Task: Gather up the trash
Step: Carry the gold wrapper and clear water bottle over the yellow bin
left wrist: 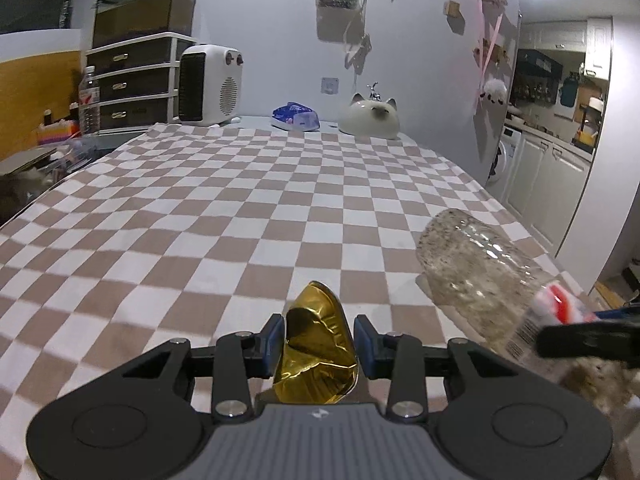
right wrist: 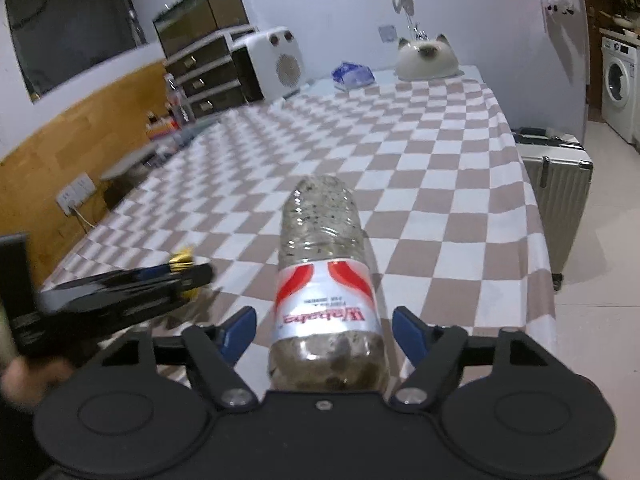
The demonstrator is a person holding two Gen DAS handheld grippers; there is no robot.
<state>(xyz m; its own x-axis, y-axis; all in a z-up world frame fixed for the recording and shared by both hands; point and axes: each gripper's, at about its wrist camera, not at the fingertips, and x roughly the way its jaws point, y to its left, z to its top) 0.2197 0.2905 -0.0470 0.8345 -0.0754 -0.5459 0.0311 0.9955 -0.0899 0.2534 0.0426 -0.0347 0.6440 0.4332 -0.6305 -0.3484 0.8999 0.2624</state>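
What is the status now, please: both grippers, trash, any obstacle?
Left gripper shut on gold wrapper. Right gripper: plastic bottle between its fingers, gaps visible both sides. No obstacle visible on checkered tablecloth.

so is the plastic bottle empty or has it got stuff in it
Not empty. The plastic bottle lies between the right gripper fingers, with dark gritty residue clinging inside its clear walls; no liquid level shows.

Gold wrapper (left wrist: 318, 354): you see crumpled, shiny foil, standing above the checked cloth.
Plastic bottle (right wrist: 324, 276): clear, speckled with grime, red-and-white label, base pointing away from you.
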